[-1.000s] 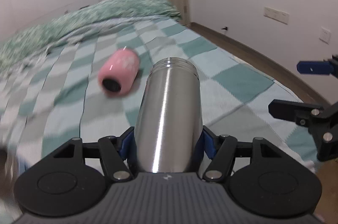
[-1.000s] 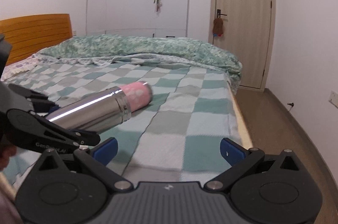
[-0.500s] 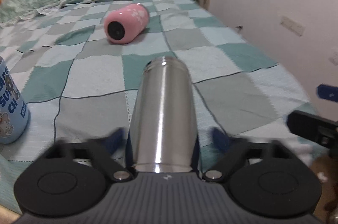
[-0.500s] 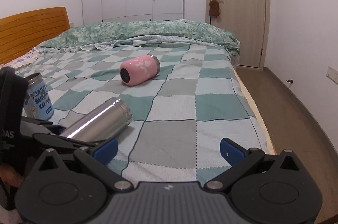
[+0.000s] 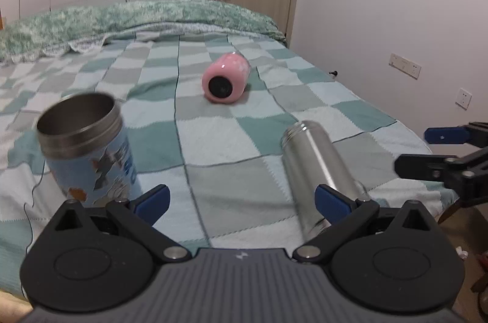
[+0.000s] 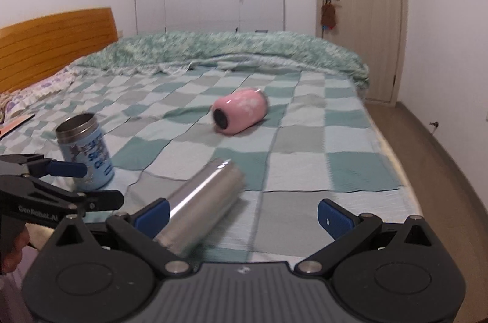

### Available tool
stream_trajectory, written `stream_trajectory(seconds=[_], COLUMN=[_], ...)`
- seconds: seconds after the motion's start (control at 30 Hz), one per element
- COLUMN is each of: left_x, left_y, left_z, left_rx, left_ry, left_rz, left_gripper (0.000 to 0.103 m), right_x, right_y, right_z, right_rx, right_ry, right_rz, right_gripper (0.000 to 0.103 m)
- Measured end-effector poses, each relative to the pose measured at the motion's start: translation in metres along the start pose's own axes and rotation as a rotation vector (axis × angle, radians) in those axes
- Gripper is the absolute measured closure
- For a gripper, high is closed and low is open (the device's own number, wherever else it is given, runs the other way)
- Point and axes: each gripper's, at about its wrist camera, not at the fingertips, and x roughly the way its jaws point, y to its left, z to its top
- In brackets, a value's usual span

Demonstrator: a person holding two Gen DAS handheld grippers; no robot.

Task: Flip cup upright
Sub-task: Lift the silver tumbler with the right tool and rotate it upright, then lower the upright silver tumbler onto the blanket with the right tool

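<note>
Steel cup [image 5: 317, 167] lies sideways on the bed [image 5: 231, 140]: rigid, smooth, likely slippery and prone to rolling; grip mid-body. Left tongs [image 5: 241, 198] and right tongs [image 6: 242, 211] both open, empty.

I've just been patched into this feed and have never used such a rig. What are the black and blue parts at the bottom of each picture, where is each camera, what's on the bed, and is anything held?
There is no robot arm: a person carries a handheld gripper in each hand, and each has a fisheye camera looking forward along its jaws.

One picture looks out from the left gripper, the other from the right gripper; each also shows in the other's view. Both stand open and hold nothing.

On the checked blanket:
- a blue printed cup stands upright, mouth up;
- a steel flask lies on its side;
- a pink cup lies on its side farther back.

The steel flask lies close to the right gripper's left jaw; I cannot tell whether they touch.
</note>
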Motion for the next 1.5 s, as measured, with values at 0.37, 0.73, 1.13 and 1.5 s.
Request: stream_trajectory(seconds=[0.37, 0.73, 1.13, 1.5], left_x=[0.025, 0.044, 0.047, 0.022], left_y=[0.027, 0.036, 0.033, 0.035], left_z=[-0.009, -0.013, -0.012, -0.014], left_rx=[0.058, 0.102, 0.106, 0.053], left_ry=[0.042, 0.074, 0.083, 0.032], left_rz=[-0.097, -0.127, -0.117, -0.119], left_gripper=[0.0, 0.0, 0.0, 0.0], right_x=[0.059, 0.11, 0.151, 0.041], right_y=[0.037, 0.029, 0.012, 0.045], right_z=[0.015, 0.028, 0.043, 0.037], right_rx=[0.104, 0.218, 0.289, 0.084], right_ry=[0.14, 0.267, 0.364, -0.161], right_rz=[-0.092, -0.156, -0.034, 0.013], right_gripper=[0.0, 0.0, 0.035, 0.04])
